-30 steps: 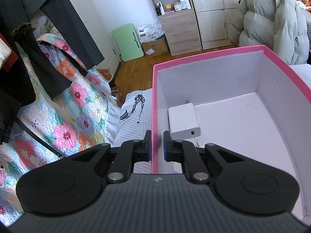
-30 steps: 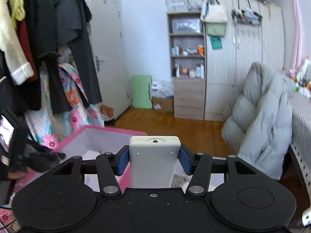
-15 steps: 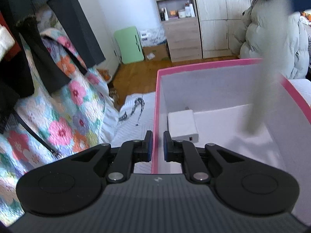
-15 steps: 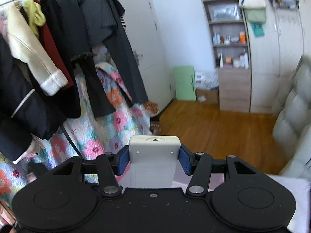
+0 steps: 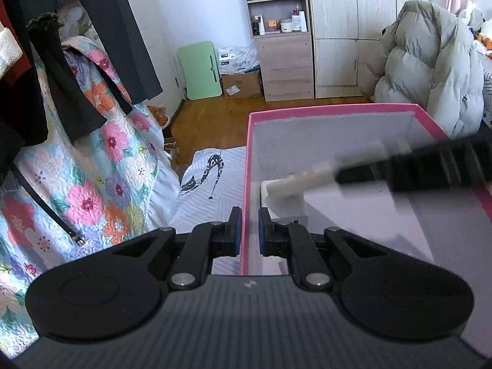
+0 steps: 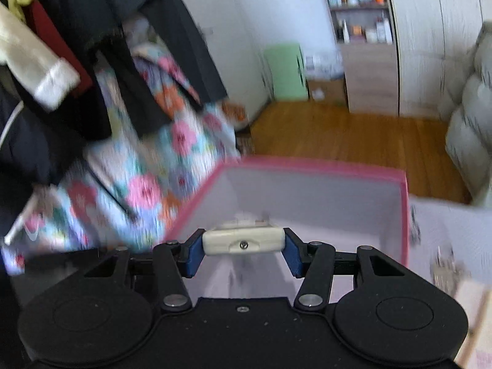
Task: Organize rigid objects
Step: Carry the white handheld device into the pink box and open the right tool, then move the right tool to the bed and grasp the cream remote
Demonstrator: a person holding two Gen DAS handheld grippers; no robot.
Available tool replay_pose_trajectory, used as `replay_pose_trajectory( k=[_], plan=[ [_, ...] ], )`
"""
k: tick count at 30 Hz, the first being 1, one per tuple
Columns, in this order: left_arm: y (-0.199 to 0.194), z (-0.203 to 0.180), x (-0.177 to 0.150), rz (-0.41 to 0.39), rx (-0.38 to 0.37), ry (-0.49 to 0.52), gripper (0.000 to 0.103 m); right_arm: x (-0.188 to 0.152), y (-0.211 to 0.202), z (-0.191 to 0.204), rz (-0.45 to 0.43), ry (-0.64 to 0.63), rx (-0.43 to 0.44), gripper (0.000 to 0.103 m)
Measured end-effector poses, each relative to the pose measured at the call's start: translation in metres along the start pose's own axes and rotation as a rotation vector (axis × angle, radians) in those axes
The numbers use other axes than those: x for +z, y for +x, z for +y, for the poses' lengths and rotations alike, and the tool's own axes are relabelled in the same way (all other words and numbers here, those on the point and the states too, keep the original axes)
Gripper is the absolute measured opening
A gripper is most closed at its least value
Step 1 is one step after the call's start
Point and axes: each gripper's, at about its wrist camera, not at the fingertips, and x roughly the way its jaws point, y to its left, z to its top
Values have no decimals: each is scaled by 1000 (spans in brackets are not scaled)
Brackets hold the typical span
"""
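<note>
Remote-like white device [image 6: 243,241] is clamped across its width in the right gripper [image 6: 243,243], long axis running straight out ahead of the jaws, tip over the open pink box [image 6: 310,169]. Left wrist view shows it entering from the right, blurred, its tip just above the white charger block [image 5: 287,207] lying at the box's near-left corner. Left gripper [image 5: 246,229] has narrow jaws pinching the box's left wall. Next move, my guess: lower and release beside the charger, clear of it.

A cream remote [image 6: 243,241] hangs tilted over the white charger [image 5: 287,204] inside the pink-rimmed box [image 5: 332,110].
</note>
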Motion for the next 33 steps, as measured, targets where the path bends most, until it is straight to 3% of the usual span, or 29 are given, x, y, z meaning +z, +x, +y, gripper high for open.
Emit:
replay_pose_trajectory(
  k=[12, 18, 23, 29, 33],
  plan=[
    [1, 4, -1, 12, -26, -16, 9, -8, 35, -16, 208, 183, 121, 59],
    [2, 5, -1, 16, -30, -23, 9, -12, 50, -23, 254, 296, 198, 54],
    [2, 3, -1, 13, -22, -15, 9, -13, 24, -16, 199, 213, 191, 54],
    [2, 2, 0, 14, -17, -10, 9, -25, -56, -22, 64, 72, 133, 55],
    [2, 1, -1, 13, -9, 1, 9, -40, -102, -41, -7, 58, 73, 55]
  ],
)
